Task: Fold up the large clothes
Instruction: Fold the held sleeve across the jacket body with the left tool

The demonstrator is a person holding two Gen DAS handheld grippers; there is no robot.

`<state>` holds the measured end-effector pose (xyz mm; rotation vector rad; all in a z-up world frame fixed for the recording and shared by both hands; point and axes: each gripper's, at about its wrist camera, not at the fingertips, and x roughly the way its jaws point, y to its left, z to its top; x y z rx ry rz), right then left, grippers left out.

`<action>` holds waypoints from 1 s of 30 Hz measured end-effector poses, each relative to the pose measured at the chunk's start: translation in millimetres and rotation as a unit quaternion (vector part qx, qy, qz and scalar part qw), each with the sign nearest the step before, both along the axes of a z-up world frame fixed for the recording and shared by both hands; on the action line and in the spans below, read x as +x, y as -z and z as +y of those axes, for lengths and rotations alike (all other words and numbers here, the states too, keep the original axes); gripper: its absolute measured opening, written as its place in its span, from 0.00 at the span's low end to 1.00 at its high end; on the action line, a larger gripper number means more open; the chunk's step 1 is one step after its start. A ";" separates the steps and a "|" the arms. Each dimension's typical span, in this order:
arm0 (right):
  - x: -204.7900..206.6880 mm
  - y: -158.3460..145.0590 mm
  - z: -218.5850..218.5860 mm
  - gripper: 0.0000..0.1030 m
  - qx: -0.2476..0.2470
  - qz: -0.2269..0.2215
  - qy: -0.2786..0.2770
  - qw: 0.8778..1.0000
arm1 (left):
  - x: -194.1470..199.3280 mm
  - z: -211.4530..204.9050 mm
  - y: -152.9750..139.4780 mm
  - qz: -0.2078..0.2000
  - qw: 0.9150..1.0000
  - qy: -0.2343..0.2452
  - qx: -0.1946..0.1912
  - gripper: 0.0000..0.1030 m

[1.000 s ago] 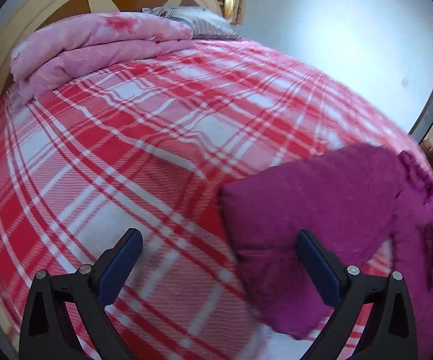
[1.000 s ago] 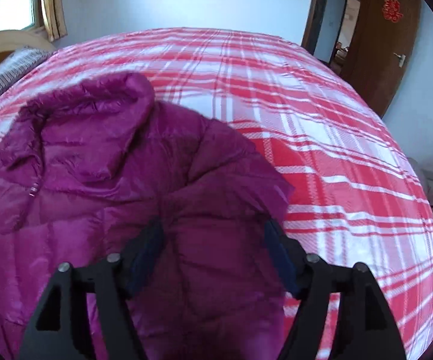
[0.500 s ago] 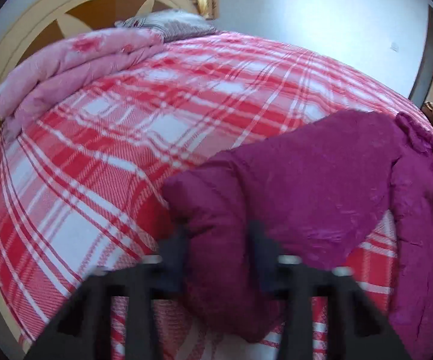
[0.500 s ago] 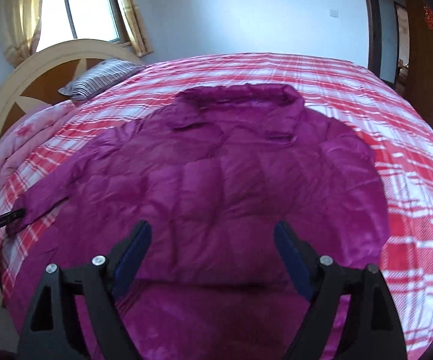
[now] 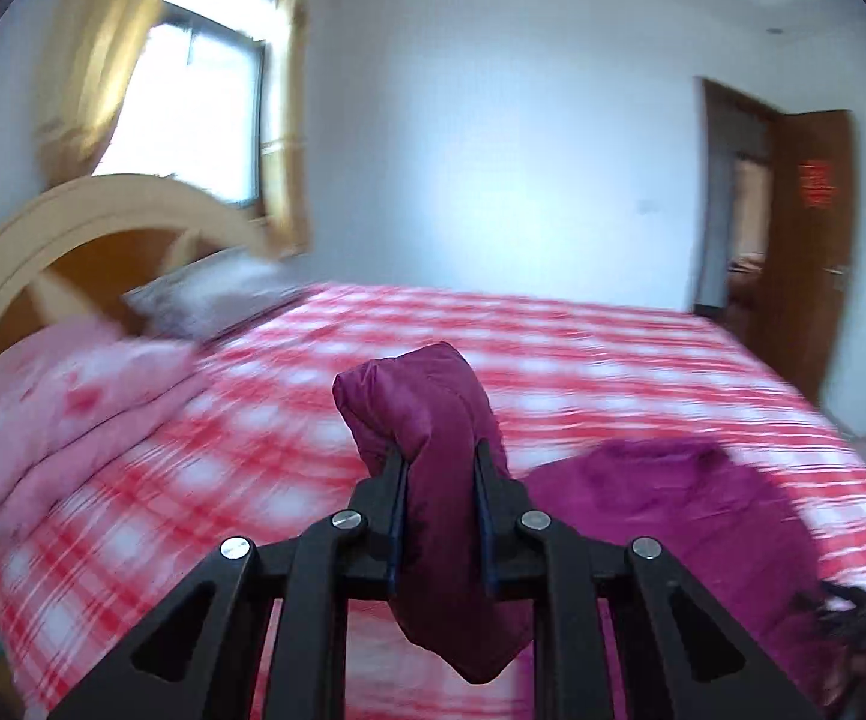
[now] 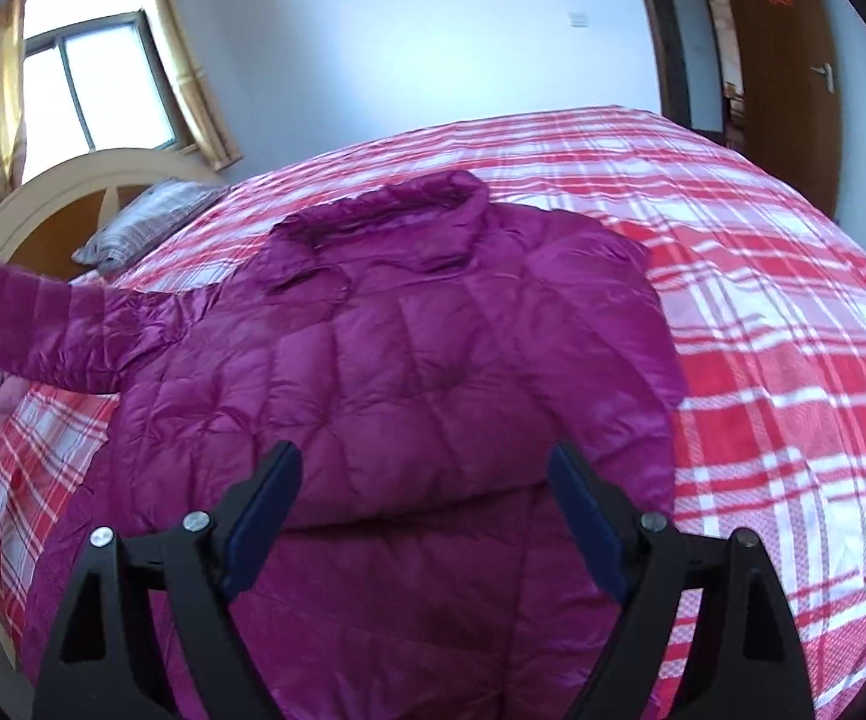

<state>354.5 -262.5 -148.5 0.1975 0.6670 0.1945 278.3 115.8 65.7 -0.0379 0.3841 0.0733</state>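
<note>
A magenta quilted down jacket [image 6: 433, 360] lies spread on the bed, collar away from me. Its left sleeve [image 6: 24, 324] is lifted off the cover. In the left wrist view my left gripper [image 5: 439, 456] has its jaws closing on that sleeve's cuff [image 5: 420, 396], and the pads press the fabric on both sides. The cuff bulges above the fingertips and hangs below them, with the jacket body [image 5: 673, 498] lower right. My right gripper [image 6: 423, 468] hovers open over the jacket's lower middle, nothing between its fingers.
The bed has a red and white plaid cover [image 6: 763, 300]. A folded pink quilt [image 5: 60, 420] and a striped pillow [image 6: 144, 222] lie by the wooden headboard [image 5: 72, 222]. A window [image 6: 102, 90] is behind, and a brown door [image 6: 781, 60] at far right.
My left gripper went from wide open to shut on the sleeve cuff and lifted it off the bed. My right gripper swung from the right shoulder to the jacket's lower middle.
</note>
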 end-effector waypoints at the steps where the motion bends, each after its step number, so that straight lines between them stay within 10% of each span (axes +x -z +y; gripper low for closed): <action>1: -0.3 1.9 -2.9 0.84 0.006 0.001 0.002 1.000 | 6.1 -16.1 -3.1 -0.001 1.000 0.018 -0.002 0.18; 15: -8.3 16.6 -47.1 0.91 0.128 -0.010 0.046 0.991 | 66.0 -252.8 110.1 0.110 0.974 0.190 0.052 0.19; 21: -16.0 21.4 -60.3 0.92 0.166 -0.020 0.061 0.984 | 51.7 -290.0 127.2 0.129 0.963 0.225 0.074 0.28; 23: -18.4 22.4 -64.9 0.93 0.179 -0.022 0.067 0.981 | 37.9 -291.8 116.5 0.098 0.963 0.236 0.088 0.39; 25: -20.6 22.6 -67.4 0.94 0.187 -0.024 0.068 0.980 | 26.7 -285.4 104.8 0.057 0.965 0.235 0.105 0.84; 30: -26.1 20.0 -68.0 0.94 0.192 -0.035 0.071 0.978 | 58.6 -227.3 110.6 0.037 0.977 0.144 0.154 0.89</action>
